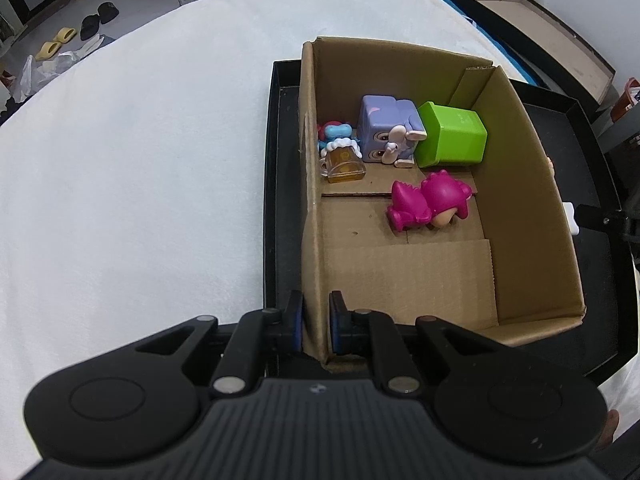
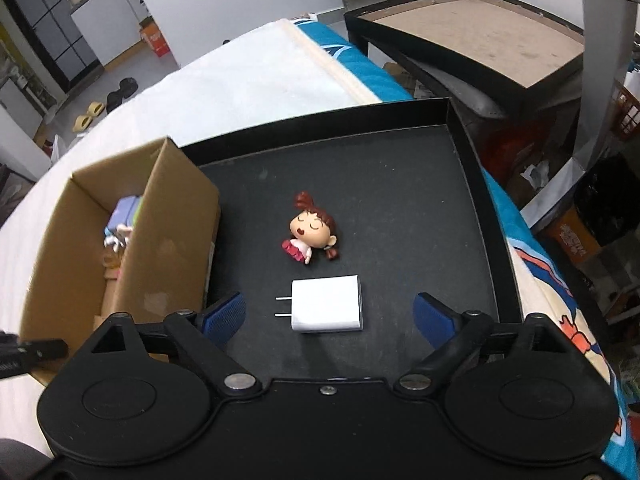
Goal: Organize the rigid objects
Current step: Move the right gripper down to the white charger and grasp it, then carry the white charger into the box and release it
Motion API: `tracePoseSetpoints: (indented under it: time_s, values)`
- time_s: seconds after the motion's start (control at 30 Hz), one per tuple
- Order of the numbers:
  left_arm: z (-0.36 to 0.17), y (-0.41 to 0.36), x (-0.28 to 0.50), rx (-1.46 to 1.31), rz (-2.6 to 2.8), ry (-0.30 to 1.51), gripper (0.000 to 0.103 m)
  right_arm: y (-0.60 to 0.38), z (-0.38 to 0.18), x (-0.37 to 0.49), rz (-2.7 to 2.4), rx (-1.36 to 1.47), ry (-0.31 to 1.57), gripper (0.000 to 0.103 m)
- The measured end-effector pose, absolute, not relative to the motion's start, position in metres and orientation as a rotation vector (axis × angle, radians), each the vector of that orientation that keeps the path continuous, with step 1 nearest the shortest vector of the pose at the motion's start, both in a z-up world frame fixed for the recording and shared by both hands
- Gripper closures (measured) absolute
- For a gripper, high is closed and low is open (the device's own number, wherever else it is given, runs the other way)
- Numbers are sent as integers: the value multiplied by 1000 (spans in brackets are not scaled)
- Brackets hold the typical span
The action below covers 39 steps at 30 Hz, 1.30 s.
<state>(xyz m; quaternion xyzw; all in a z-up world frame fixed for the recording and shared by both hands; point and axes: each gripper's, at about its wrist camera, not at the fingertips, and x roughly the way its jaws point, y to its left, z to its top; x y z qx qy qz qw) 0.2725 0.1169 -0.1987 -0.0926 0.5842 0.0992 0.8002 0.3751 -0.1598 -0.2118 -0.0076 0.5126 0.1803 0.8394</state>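
- The left tongs point(image 1: 316, 326) are closed on the near left wall of the cardboard box point(image 1: 310, 184), one pad outside the wall and one inside.
- The box stands inside a shallow black tray point(image 1: 276, 184), against the tray's left side; the tray lies on a white-covered bed point(image 1: 140, 160).
- At the far end of the box, left to right: a small blue and red figure point(image 1: 334, 133), a miniature beer mug point(image 1: 344, 162) just in front of it, a purple cube-shaped toy point(image 1: 384, 130) and a green plastic box point(image 1: 452, 136) tipped on its side, touching the purple toy.
- A magenta figurine point(image 1: 428, 202) lies on its side on the box floor, nearer the middle and apart from the others.
- The right tongs point(image 2: 330, 312) are spread wide, their blue pads point(image 2: 226, 314) on either side of a white charger plug point(image 2: 328, 309) without touching it; its prongs point toward the cardboard box.
- The charger lies flat on the tray floor to the right of the box.
- Just beyond it, a brown-haired girl figurine point(image 2: 310, 236) in a red skirt lies on her back on the tray.
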Motion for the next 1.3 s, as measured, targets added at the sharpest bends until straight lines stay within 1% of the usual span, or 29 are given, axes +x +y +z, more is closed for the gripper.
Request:
tracePoseSetpoints:
  time_s: [0.53,0.8,1.0,1.07,1.1,1.13,1.3]
  values:
    - [-205,122,275,-244,251,1280,92,-138,-236,378,397,-87,1040,12]
    - [-206,122,277,-250,258,1289,92,-132,-252,381,380,-141,1058,12]
    - [-205,125,278,-254,251,1290,92,-125,-261,376,377,-214,1058,18]
    - [-205,124,278,-244,247,1291,92,-123,-262,372,379,-243,1042,23]
    - [-204,123,278,-241,245,1291,91,-123,-262,371,385,-243,1036,30]
    - [-204,122,278,-238,244,1290,91,-124,-260,370,391,-246,1030,41]
    - [-204,121,278,-227,235,1288,92,-126,-255,360,398,-261,1036,42]
